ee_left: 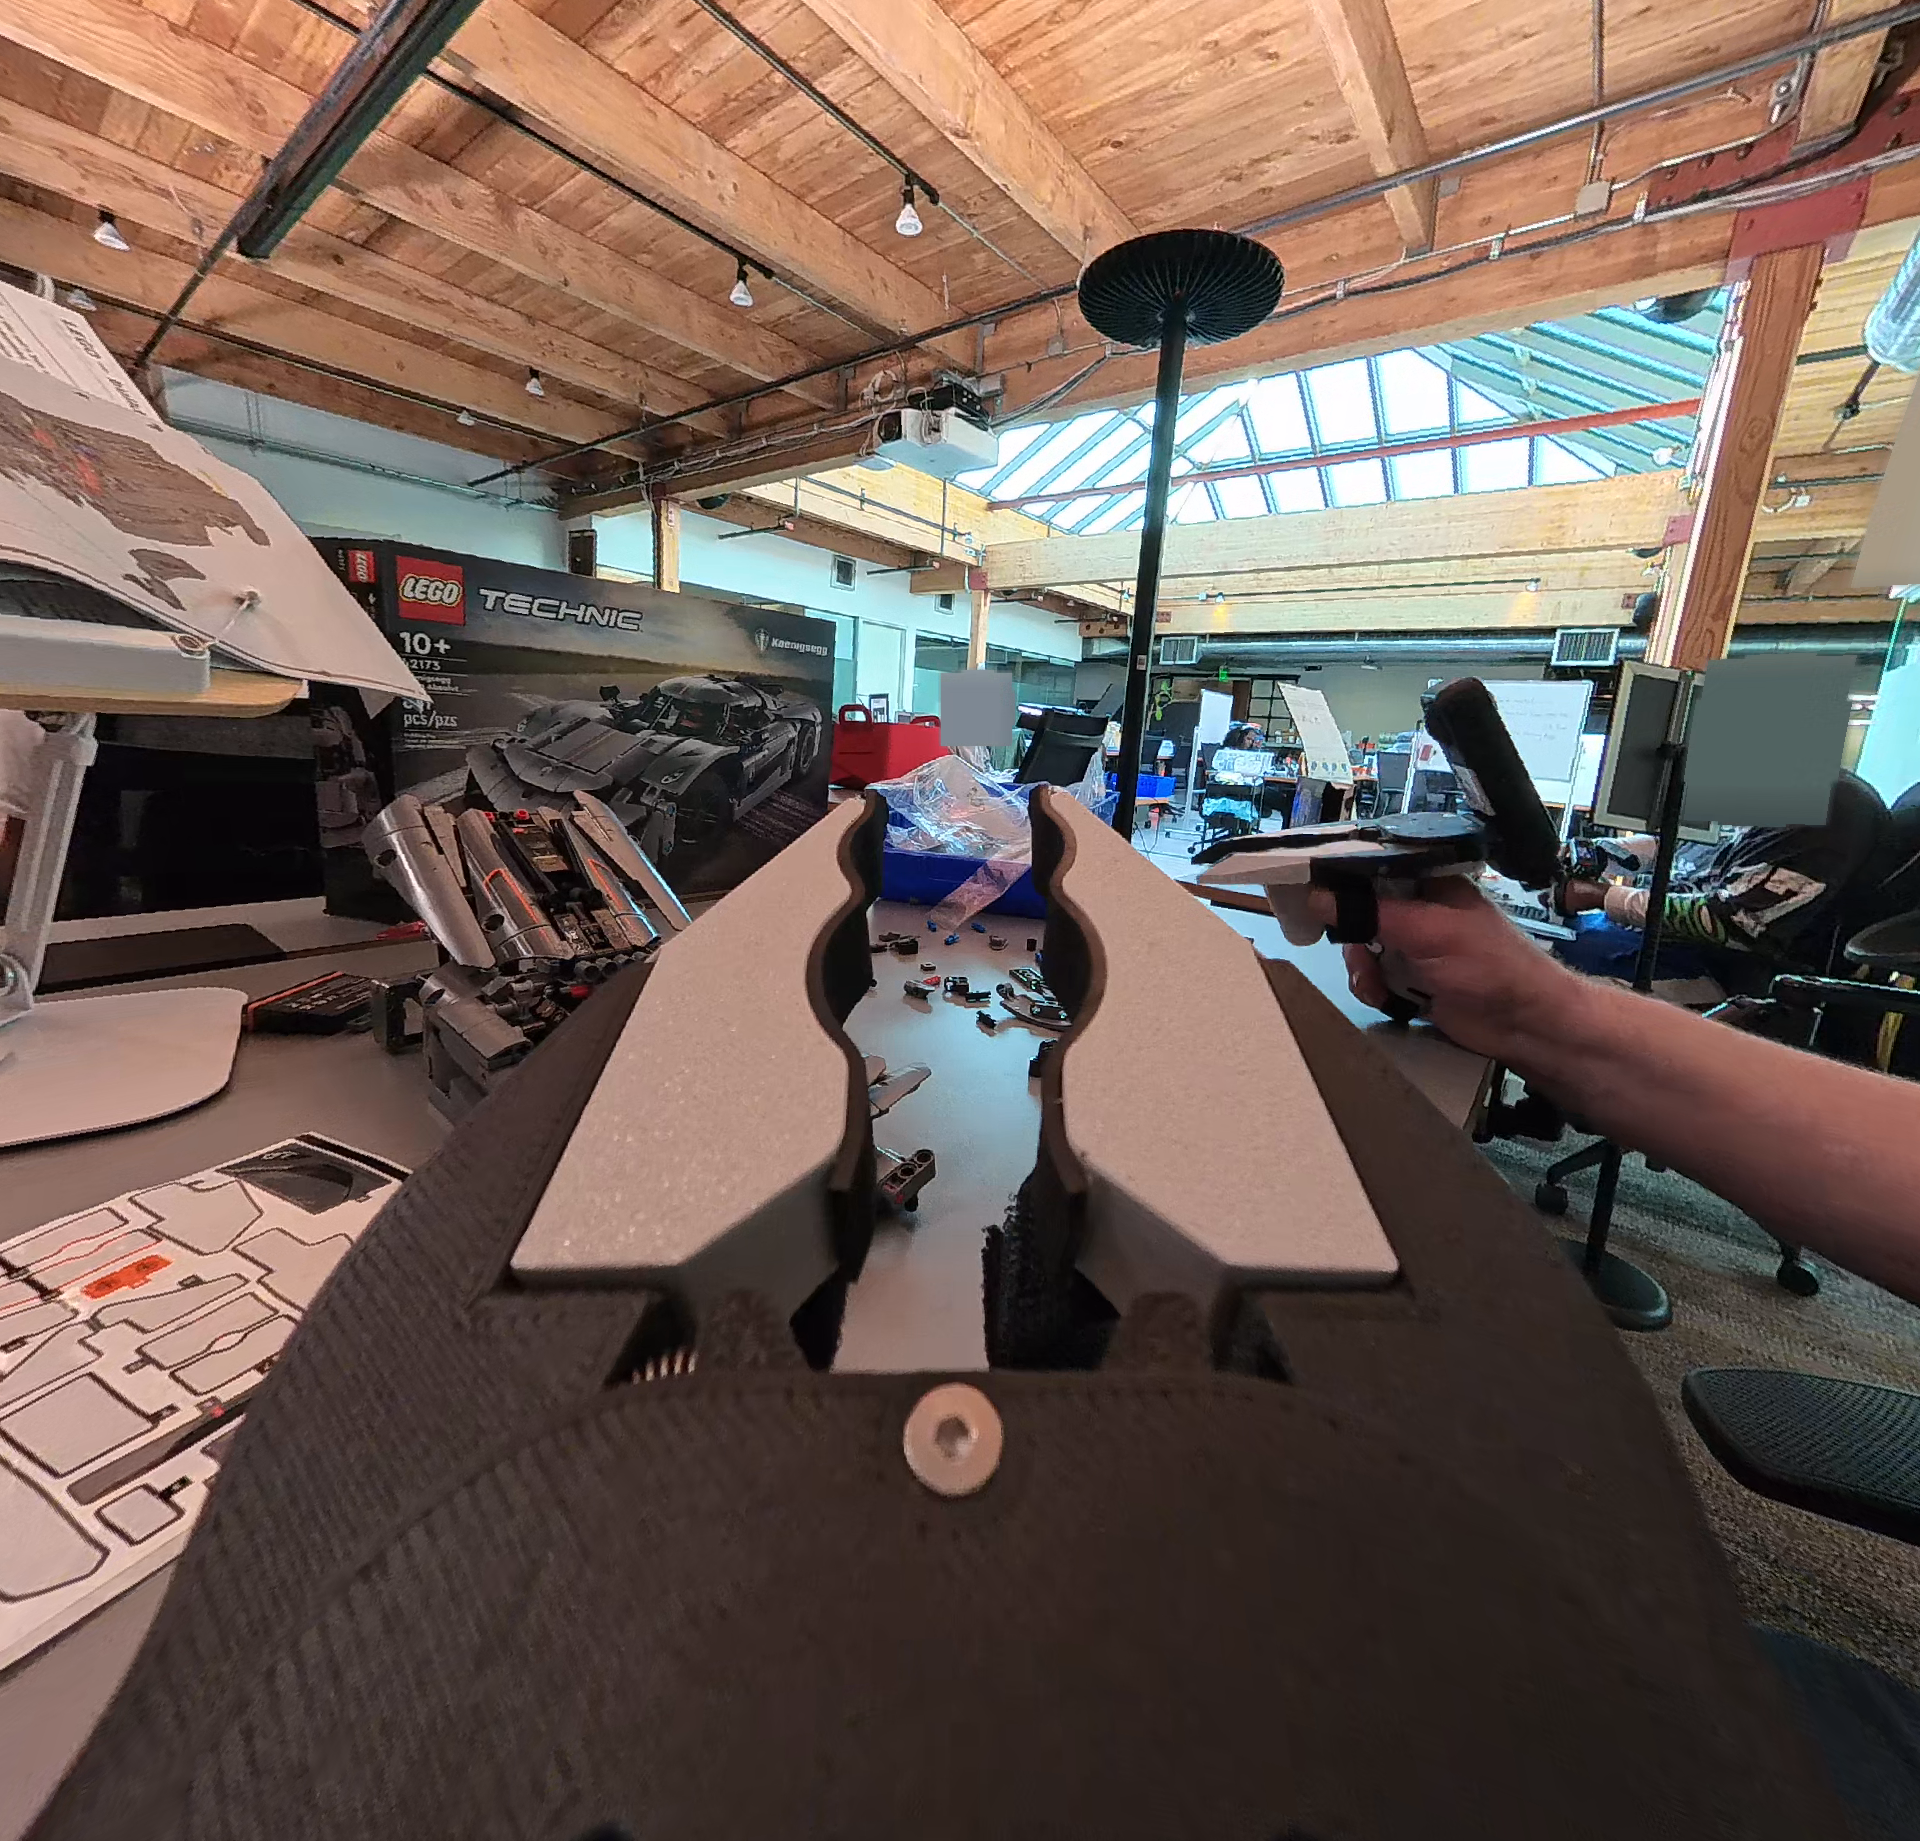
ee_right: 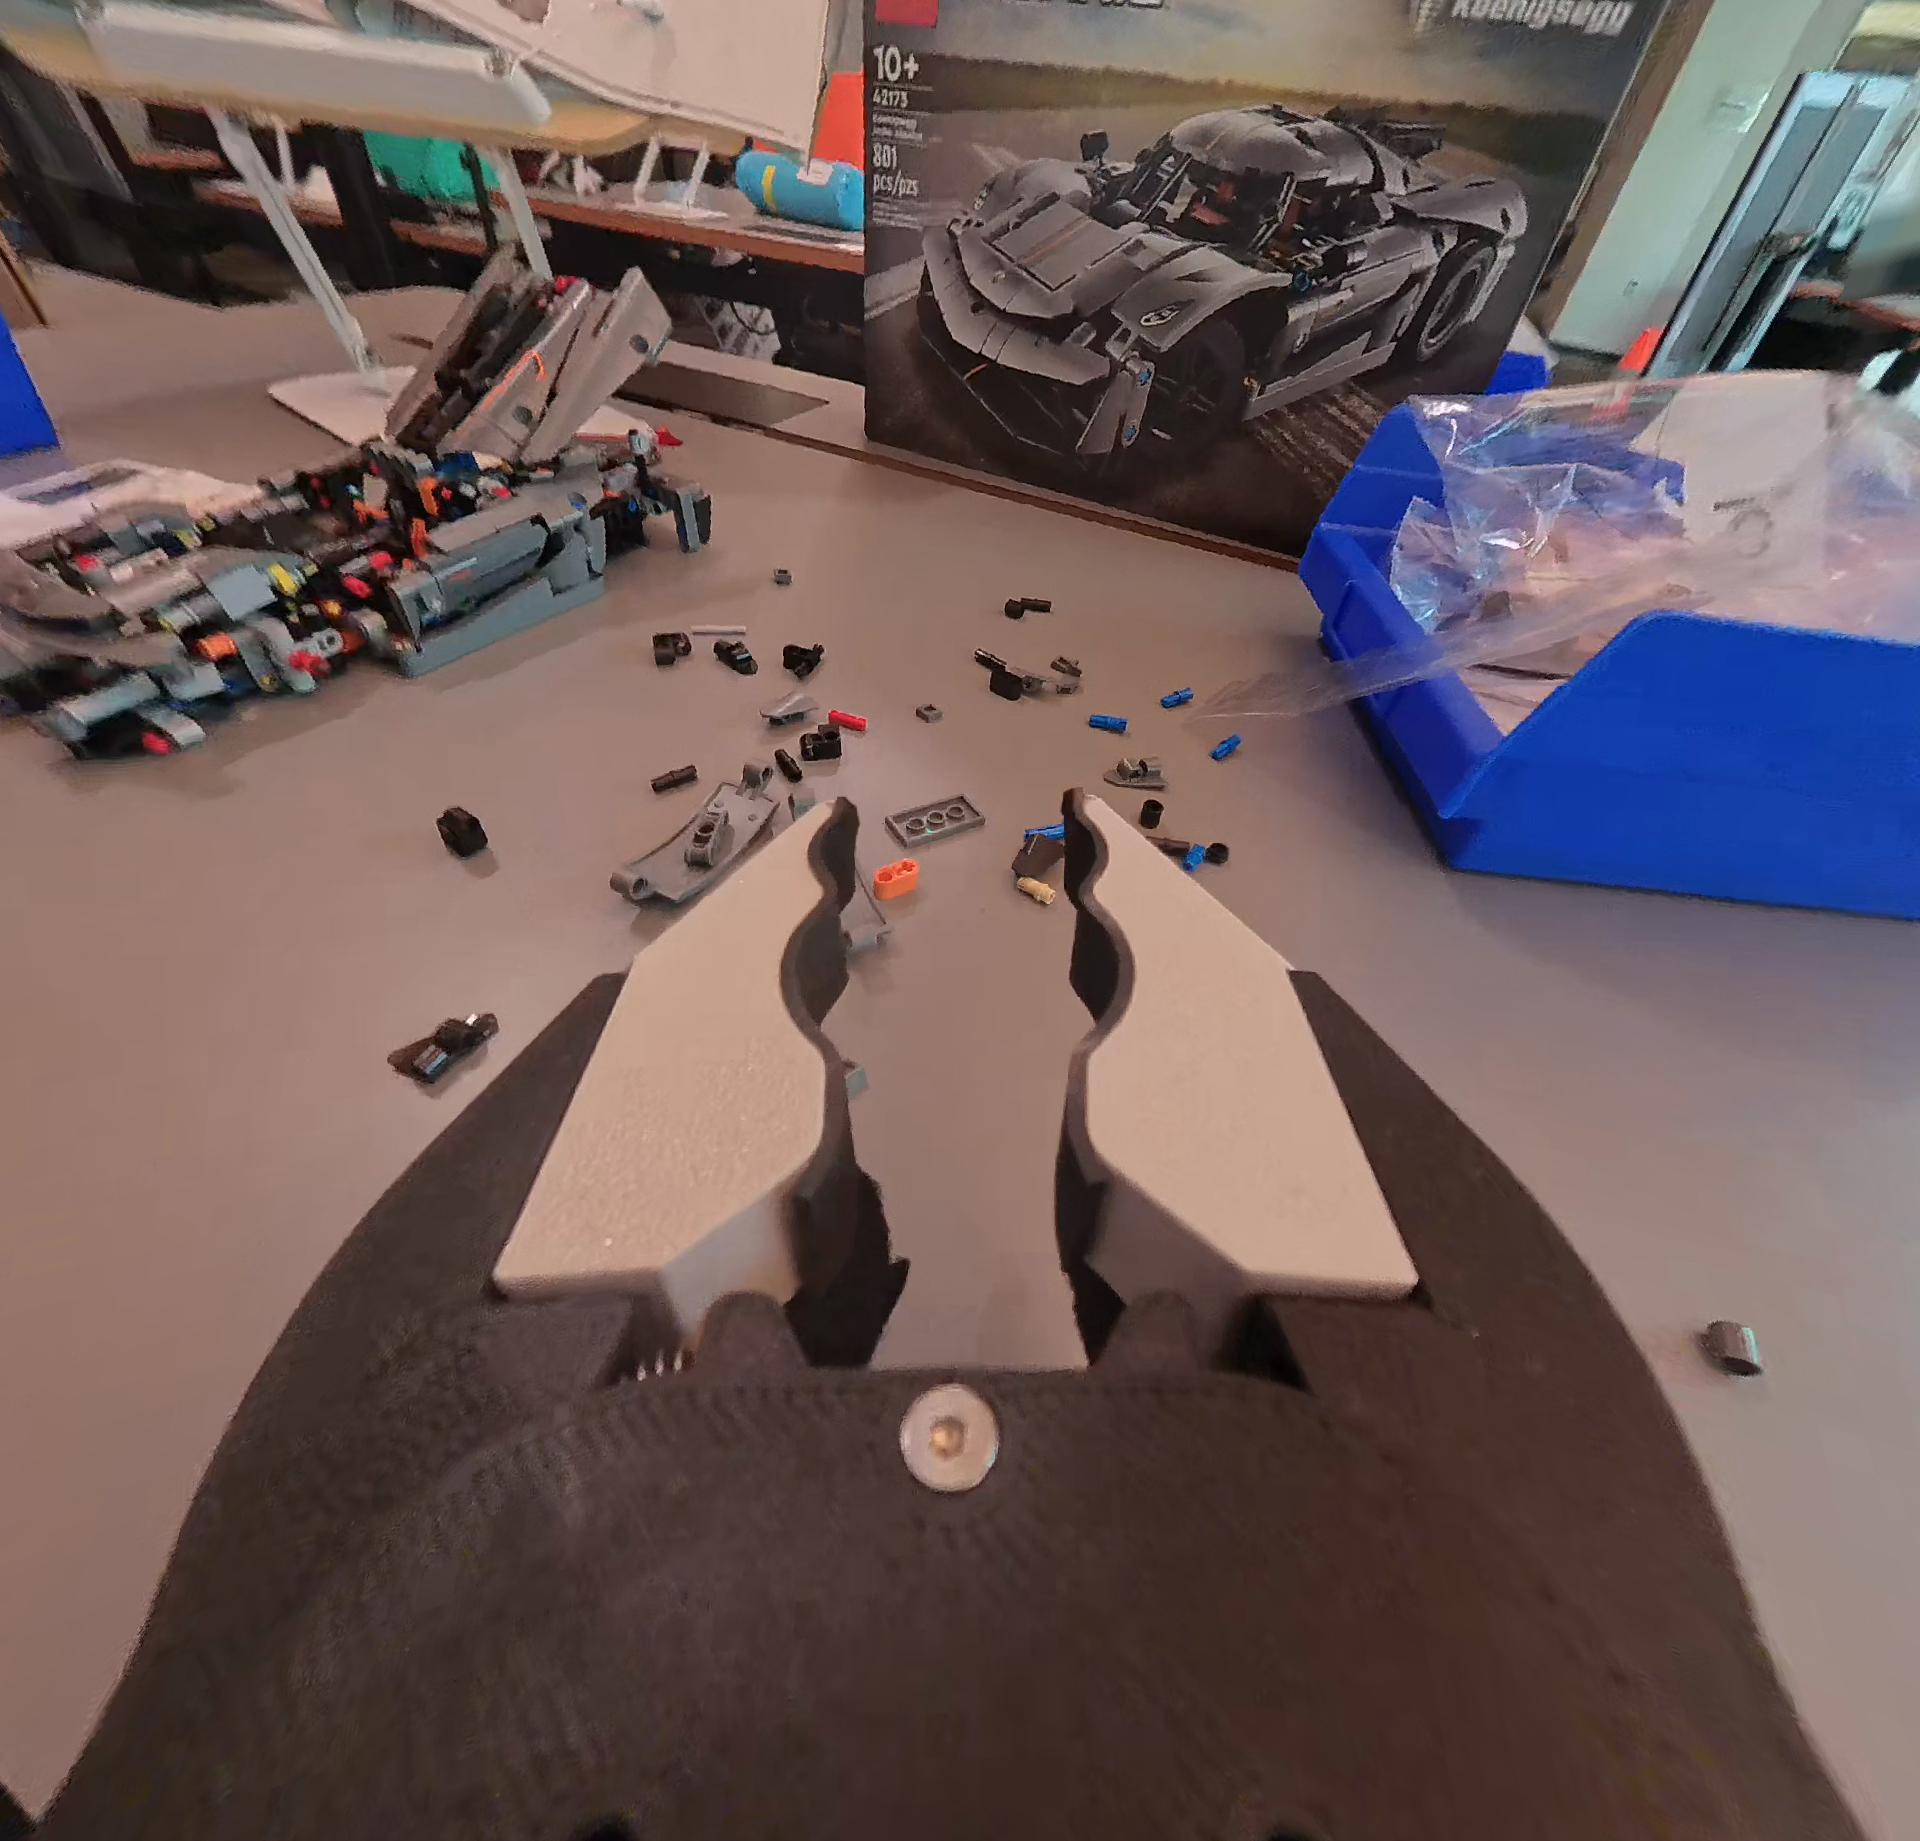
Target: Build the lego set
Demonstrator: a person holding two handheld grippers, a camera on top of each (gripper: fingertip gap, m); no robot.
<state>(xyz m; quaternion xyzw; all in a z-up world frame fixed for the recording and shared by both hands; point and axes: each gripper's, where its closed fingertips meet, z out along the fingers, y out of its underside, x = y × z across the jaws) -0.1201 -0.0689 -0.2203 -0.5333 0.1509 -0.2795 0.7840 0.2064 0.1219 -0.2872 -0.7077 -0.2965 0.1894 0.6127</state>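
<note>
A partly built grey car model lies on the grey table at left, one panel tilted up; it also shows in the left wrist view. Loose small pieces lie scattered mid-table, among them an orange piece, a flat grey plate and a curved grey panel. My right gripper is open and empty, held above these pieces. My left gripper is open and empty, raised above the table with loose pieces beyond it. The right gripper shows in the left wrist view, held by a hand.
The set's box stands at the back. A blue bin with clear plastic bags sits at right. An instruction booklet on a white stand is at left, a sticker sheet lies near the front. Office chairs are off the table's right edge. The gap from one gripper's tips to the other's is roughly 40 cm.
</note>
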